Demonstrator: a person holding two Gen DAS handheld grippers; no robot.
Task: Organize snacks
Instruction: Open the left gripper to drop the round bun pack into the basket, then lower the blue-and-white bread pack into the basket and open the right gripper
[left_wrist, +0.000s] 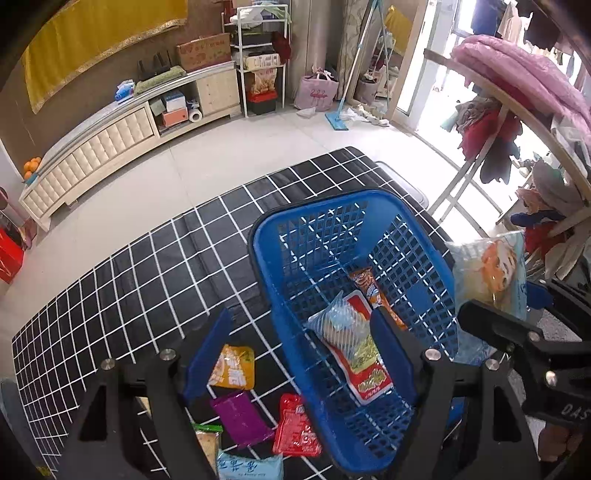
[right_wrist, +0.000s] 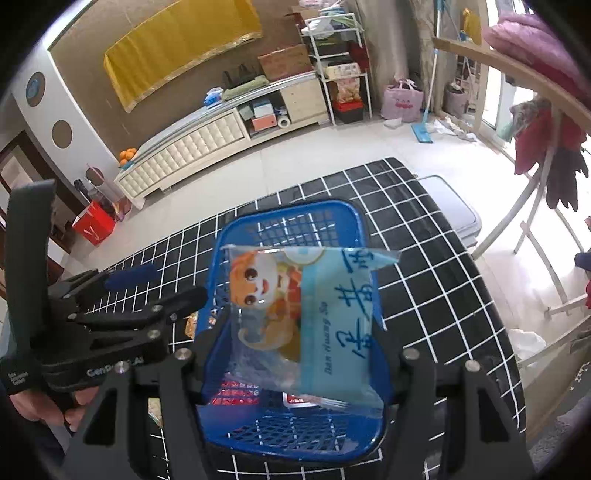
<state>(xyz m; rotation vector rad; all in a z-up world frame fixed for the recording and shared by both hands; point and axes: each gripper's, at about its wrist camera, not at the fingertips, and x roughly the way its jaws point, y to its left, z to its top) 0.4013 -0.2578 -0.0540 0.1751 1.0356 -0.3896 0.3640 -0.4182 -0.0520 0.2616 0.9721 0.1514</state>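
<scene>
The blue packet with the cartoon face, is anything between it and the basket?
No. The packet, held in the right gripper, hangs above the open basket. Only snacks lie at its bottom.

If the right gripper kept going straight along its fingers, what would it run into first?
Probably the blue basket: the right gripper, shut on the light-blue snack packet, points down into it. The red packet on its floor lies roughly in line, though depth is unclear.

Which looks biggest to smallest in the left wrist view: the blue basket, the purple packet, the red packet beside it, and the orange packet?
1. blue basket, by far.
2-3. purple packet and red packet: too alike to rank.
4. orange packet, though it lies a little farther from the camera, so this is unsure.
</scene>
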